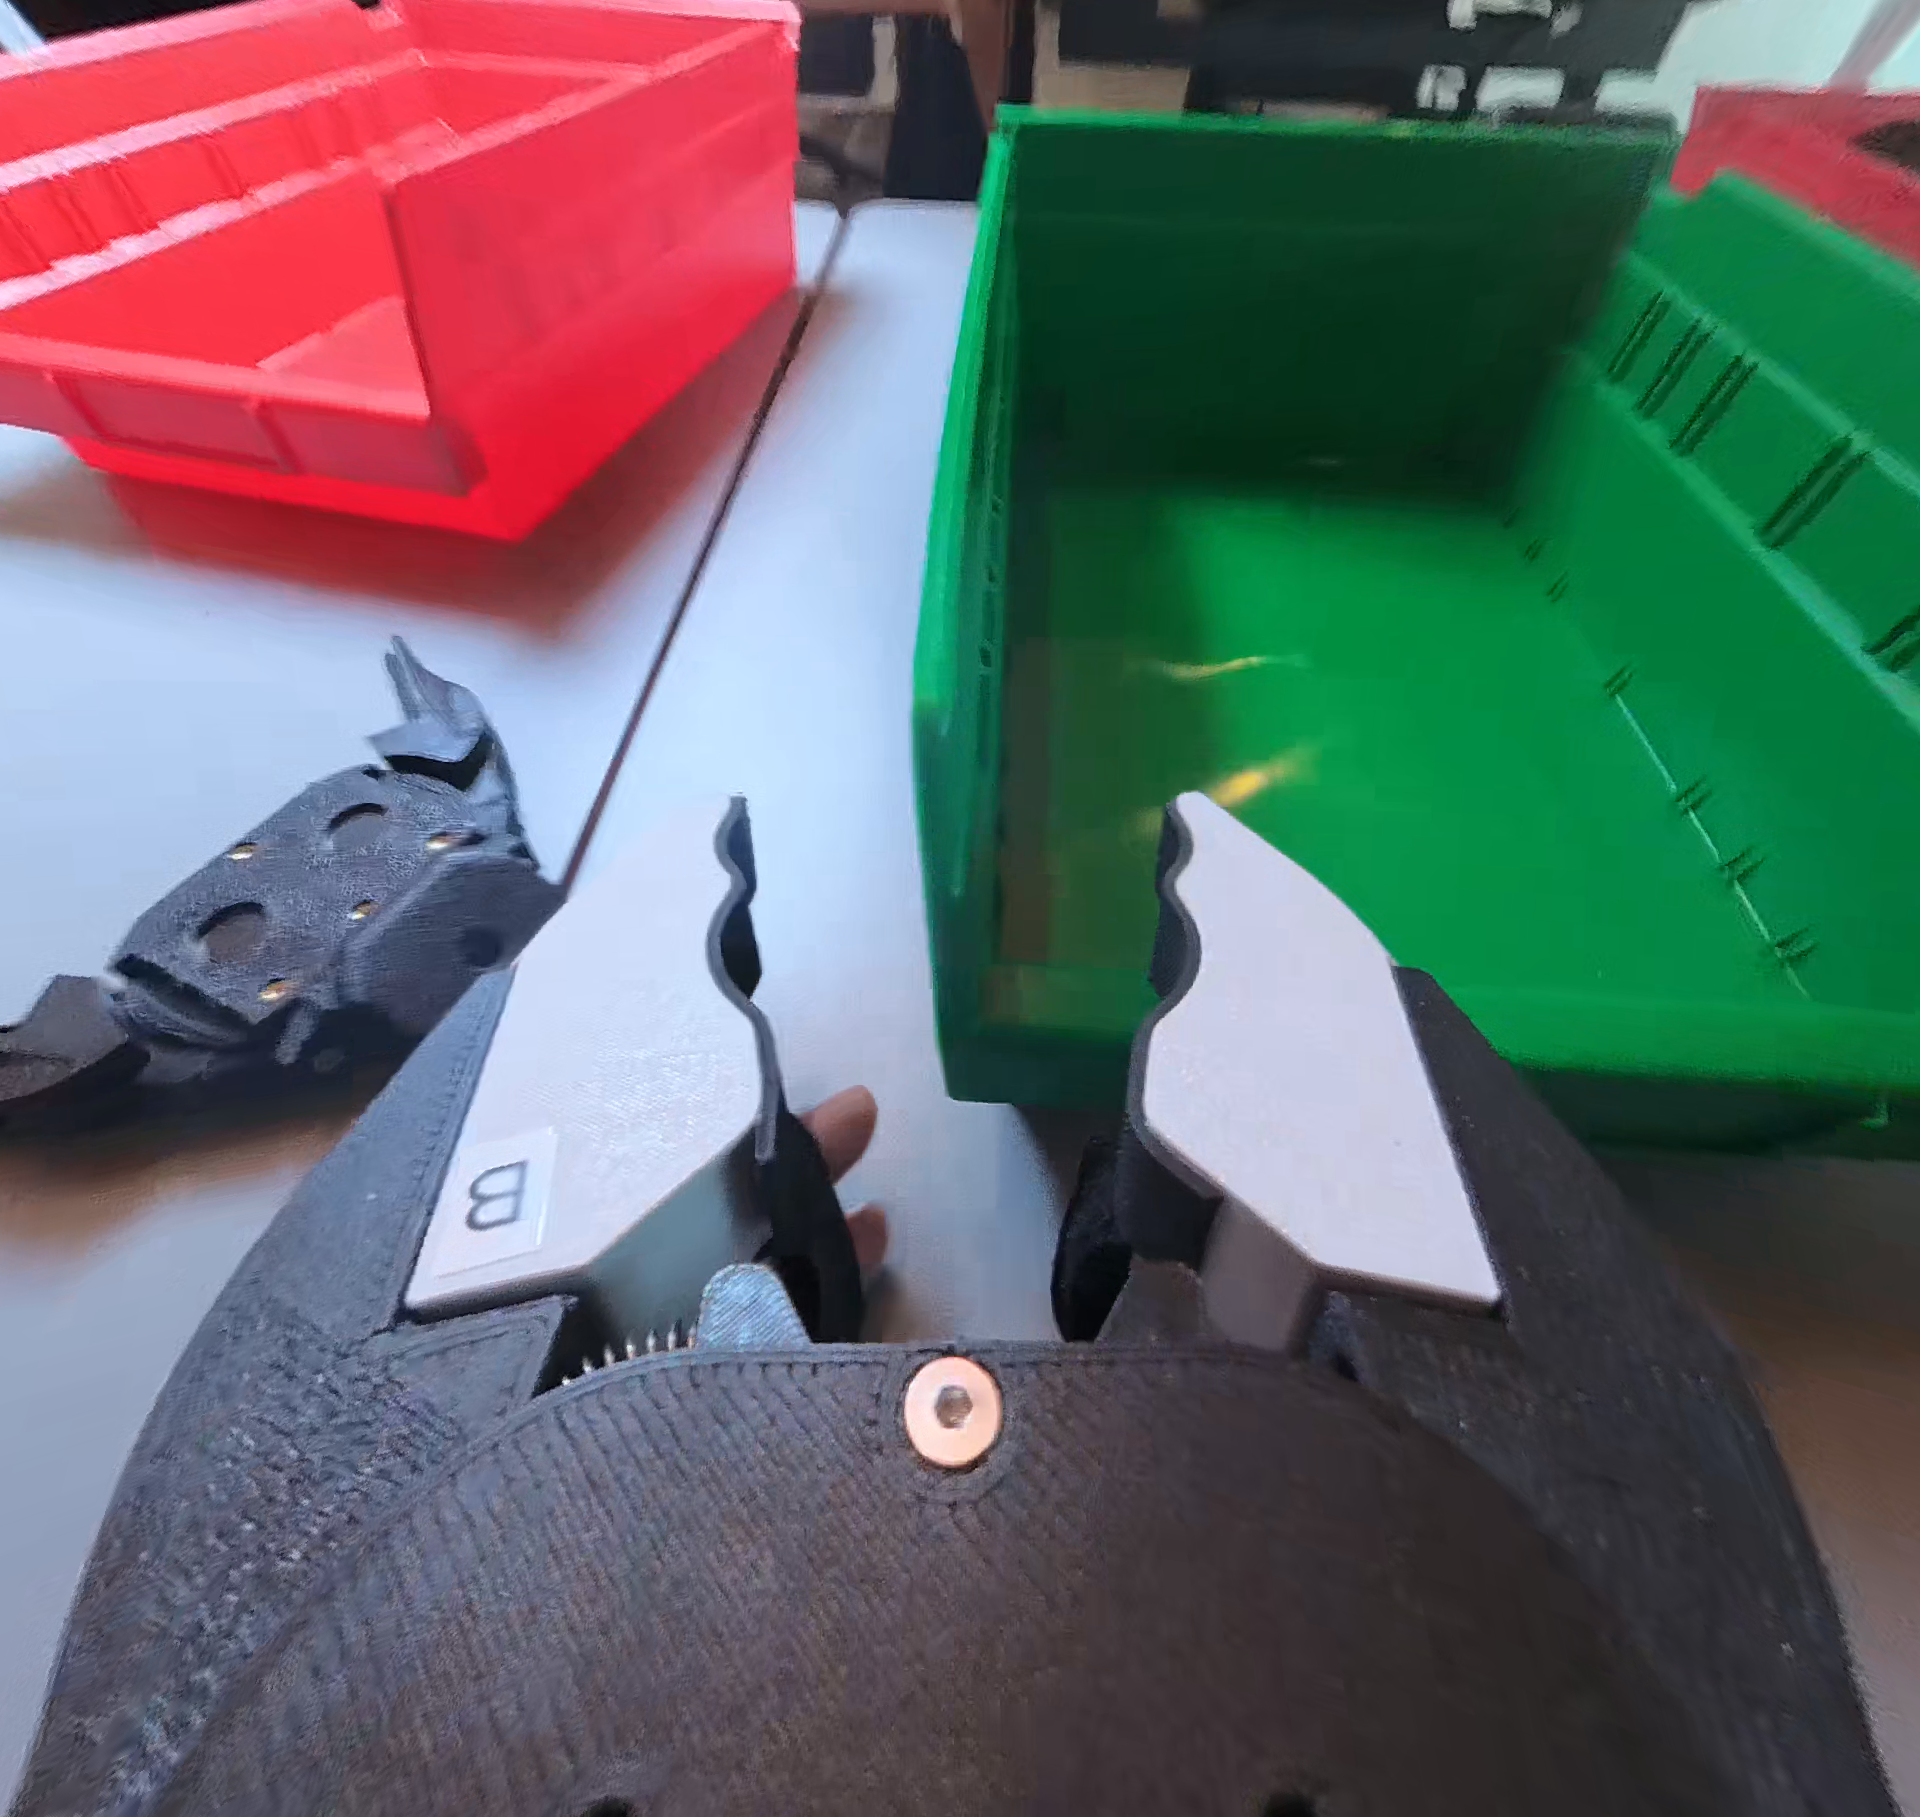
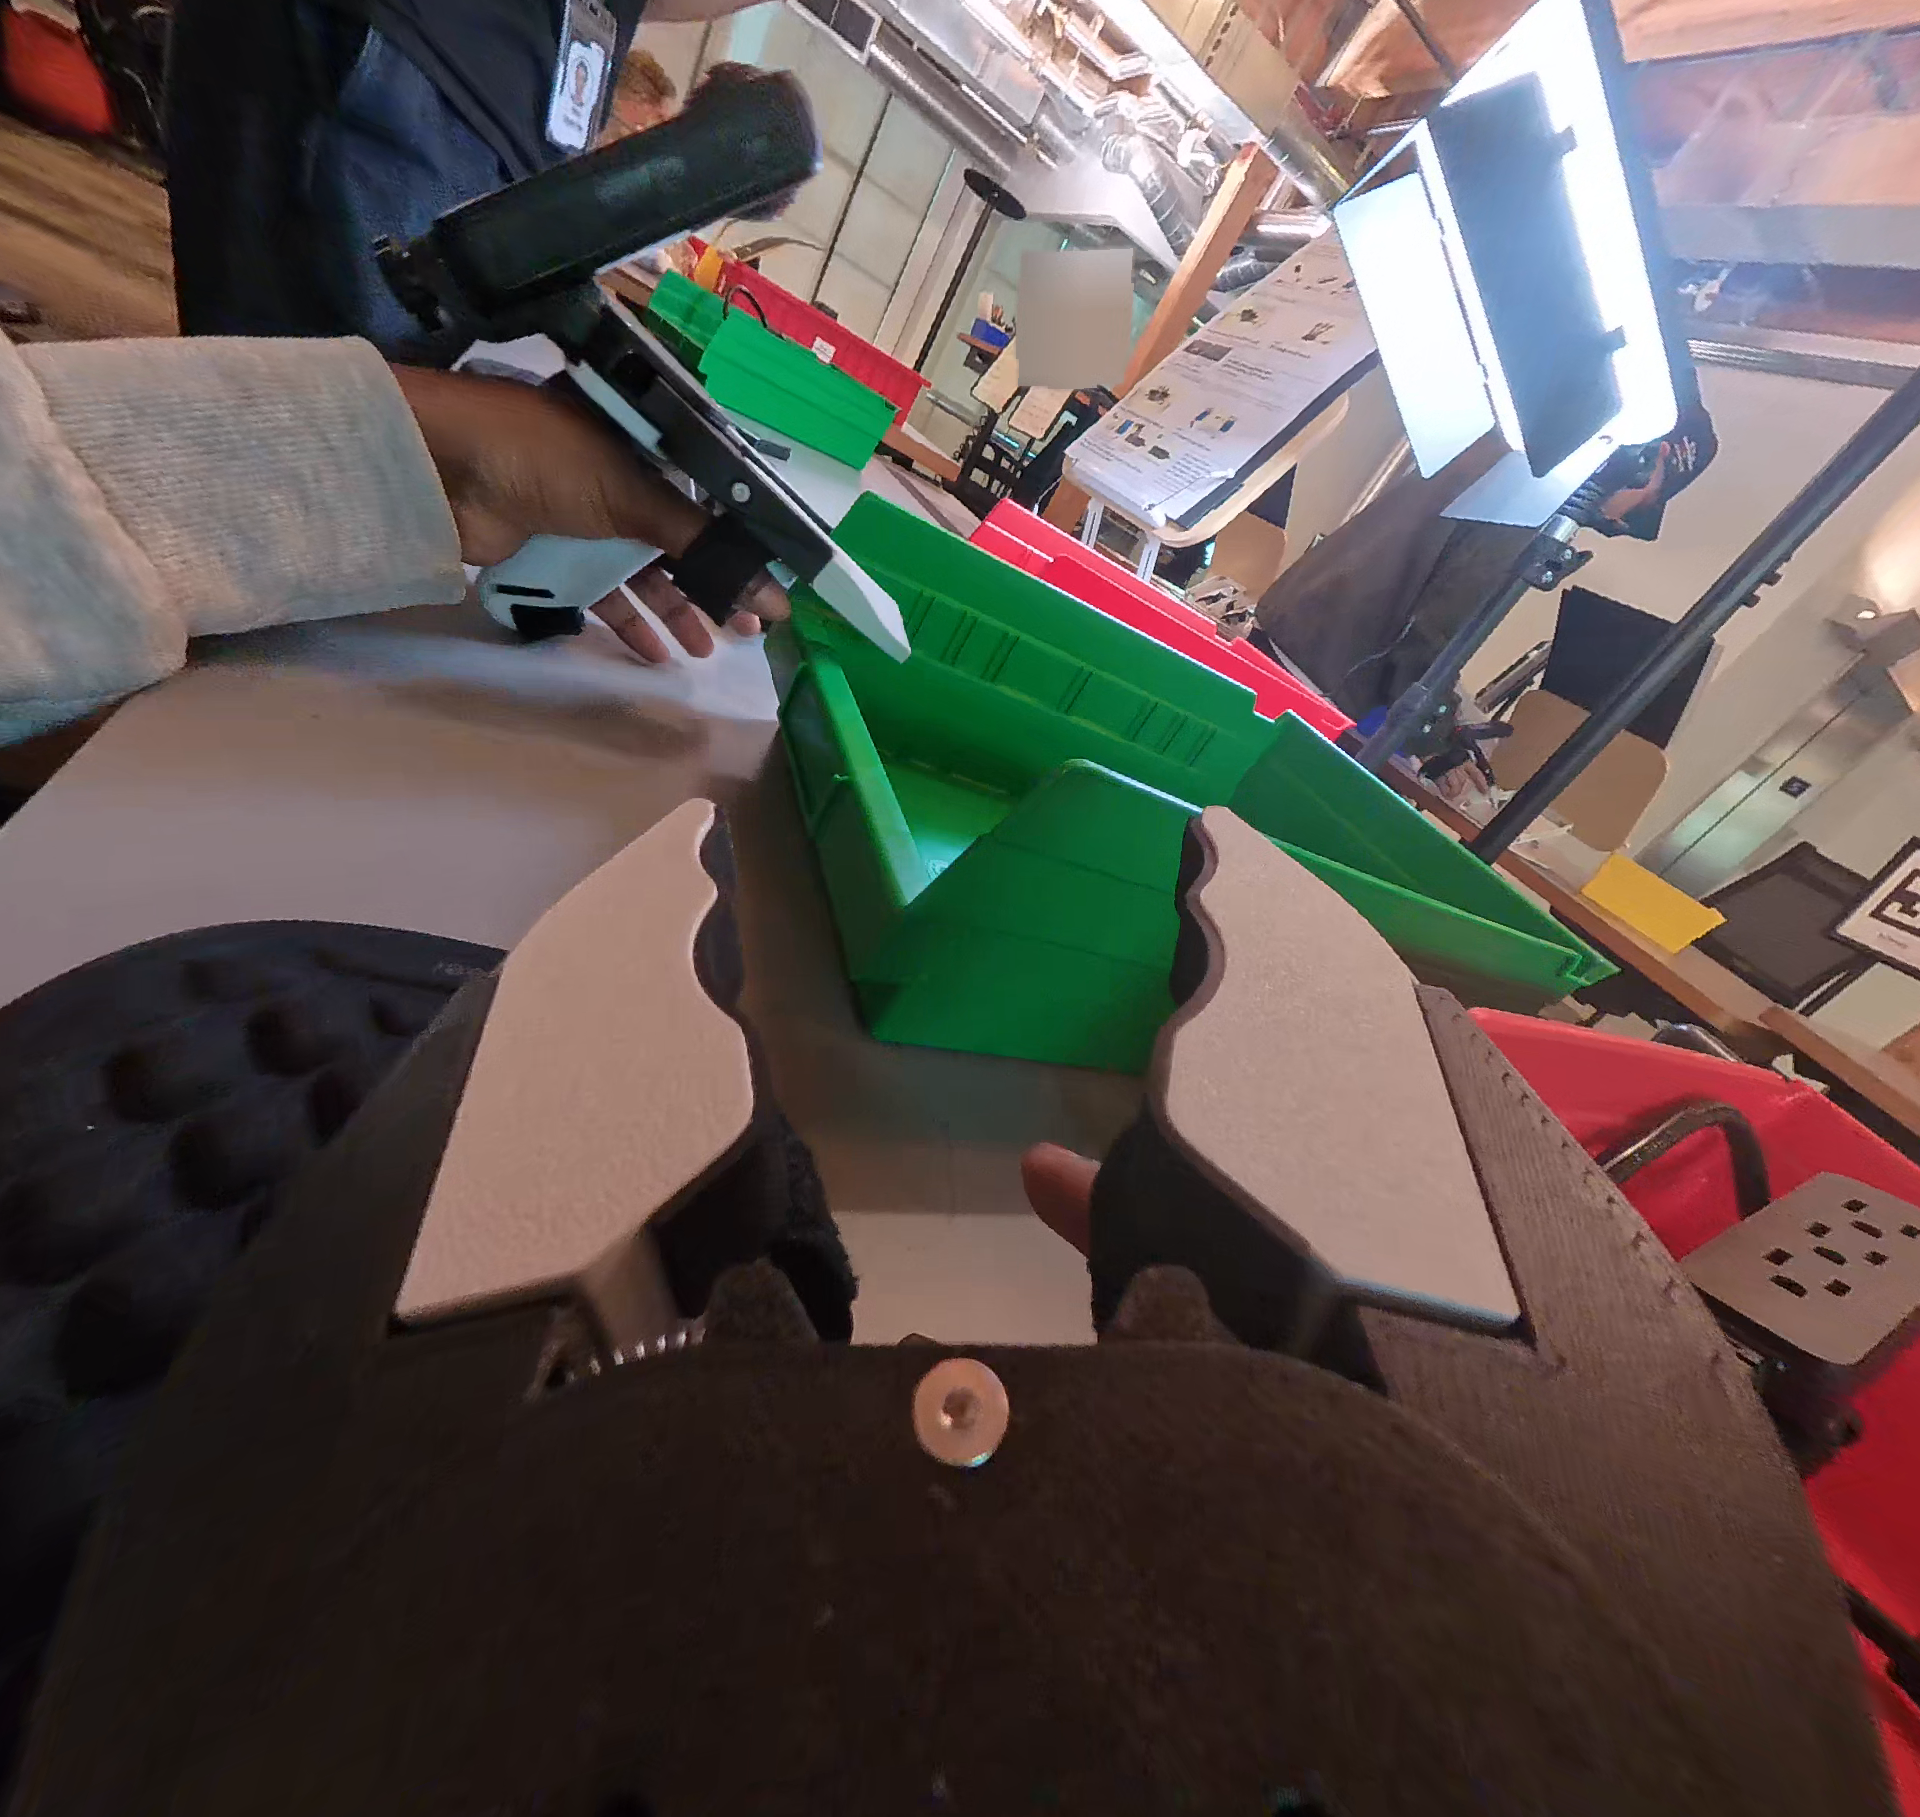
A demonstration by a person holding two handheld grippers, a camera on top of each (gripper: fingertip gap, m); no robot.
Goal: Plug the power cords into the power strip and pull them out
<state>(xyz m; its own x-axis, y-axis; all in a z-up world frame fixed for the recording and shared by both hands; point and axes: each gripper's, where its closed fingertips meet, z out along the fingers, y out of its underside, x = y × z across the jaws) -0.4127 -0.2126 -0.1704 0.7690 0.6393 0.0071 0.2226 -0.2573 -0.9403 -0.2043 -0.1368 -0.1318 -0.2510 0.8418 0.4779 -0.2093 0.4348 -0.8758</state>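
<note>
The grey power strip (image 2: 1823, 1263) with dark sockets lies in a red bin (image 2: 1662, 1123) off the bench's (image 2: 312, 811) right edge. Both grippers, left (image 1: 956, 811) and right (image 2: 956, 822), gape empty.

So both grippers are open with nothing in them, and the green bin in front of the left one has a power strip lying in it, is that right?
Not quite. The green bin is empty: the left wrist view shows only its bare floor, no power strip. The rest holds: the left gripper and the right gripper are both open and hold nothing.
</note>
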